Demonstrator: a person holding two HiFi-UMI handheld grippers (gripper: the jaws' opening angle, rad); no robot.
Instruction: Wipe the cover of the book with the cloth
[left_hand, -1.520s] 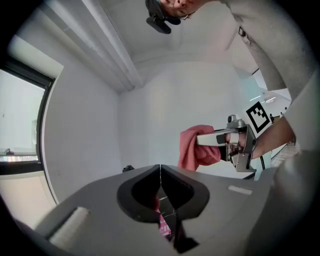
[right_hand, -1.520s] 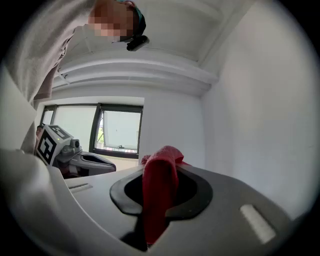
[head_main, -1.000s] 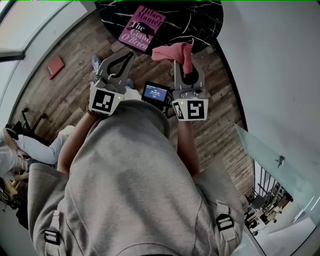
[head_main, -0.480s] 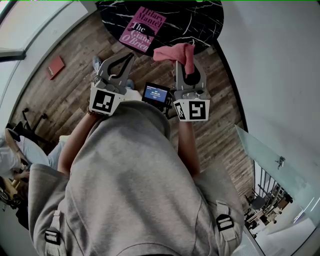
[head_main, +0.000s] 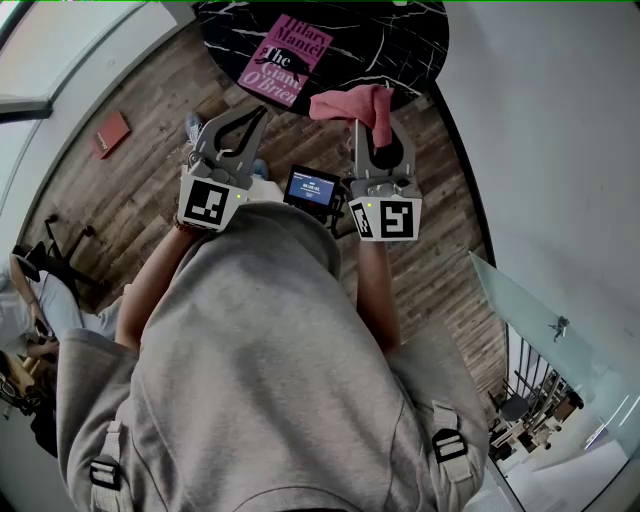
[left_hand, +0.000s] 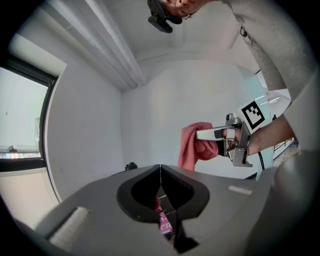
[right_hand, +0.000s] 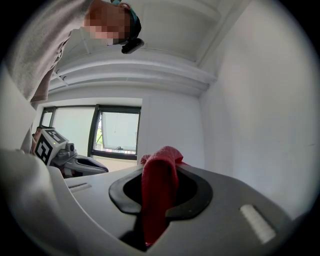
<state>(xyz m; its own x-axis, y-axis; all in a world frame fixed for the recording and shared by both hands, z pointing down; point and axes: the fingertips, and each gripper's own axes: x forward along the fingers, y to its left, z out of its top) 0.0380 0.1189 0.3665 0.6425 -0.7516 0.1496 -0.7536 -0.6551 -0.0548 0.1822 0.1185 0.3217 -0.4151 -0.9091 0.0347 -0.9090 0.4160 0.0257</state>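
A pink book (head_main: 286, 58) lies face up on the round black marble table (head_main: 400, 40) at the top of the head view. My right gripper (head_main: 372, 122) is shut on a pink-red cloth (head_main: 352, 104), which hangs just off the table's near edge, to the right of the book. In the right gripper view the cloth (right_hand: 160, 192) drapes between the jaws. My left gripper (head_main: 260, 112) is shut with nothing in it, below the book's near corner. The left gripper view has the closed jaws (left_hand: 160, 172), a strip of the book (left_hand: 164, 222) under them, and the cloth (left_hand: 196, 145) held at the right.
A small screen device (head_main: 310, 187) hangs at the person's chest between the grippers. A red object (head_main: 110, 133) lies on the wooden floor at the left. A white wall (head_main: 540, 150) runs along the right, with a glass panel (head_main: 530, 310) lower down. A seated person (head_main: 40, 300) is at the far left.
The right gripper and cloth have shifted slightly right and up toward the table edge. The left gripper has stayed in place.
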